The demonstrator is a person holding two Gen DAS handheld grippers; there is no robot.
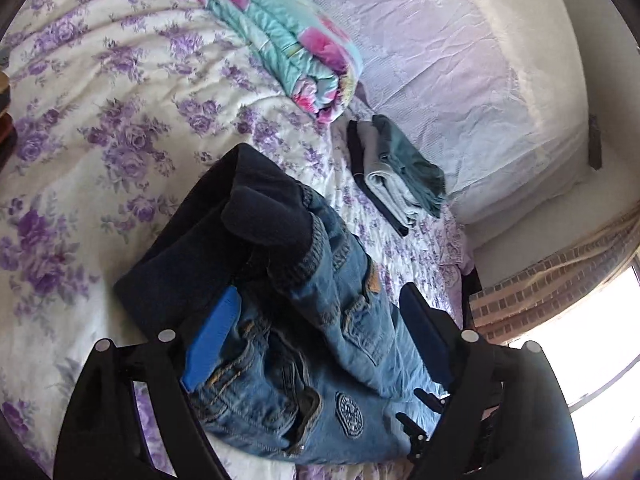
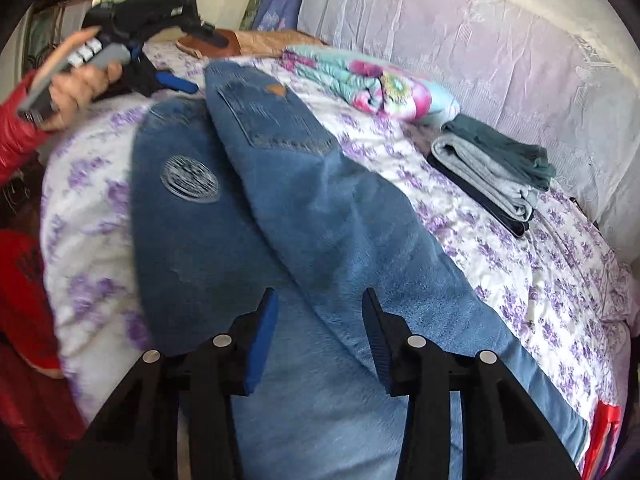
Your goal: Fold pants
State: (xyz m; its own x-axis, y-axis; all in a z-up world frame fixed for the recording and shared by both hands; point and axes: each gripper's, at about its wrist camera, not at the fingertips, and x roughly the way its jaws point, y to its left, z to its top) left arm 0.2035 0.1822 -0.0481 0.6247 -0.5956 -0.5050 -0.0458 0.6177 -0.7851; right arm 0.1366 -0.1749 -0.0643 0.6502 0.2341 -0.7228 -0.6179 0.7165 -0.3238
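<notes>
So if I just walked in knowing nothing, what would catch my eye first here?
Most likely the blue denim jeans with a round embroidered patch, spread across the white bedspread with purple flowers, right in front of the open right tongs. Behind them, near the pale headboard, lies a rolled turquoise and pink floral quilt, with a small stack of folded grey and teal clothes beside it.

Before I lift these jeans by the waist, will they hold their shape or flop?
The jeans will probably flop: they already lie creased on the bedspread. The dark fleece lining suggests they're heavy for their size. Rough denim seems unlikely to slip from the left gripper.
</notes>
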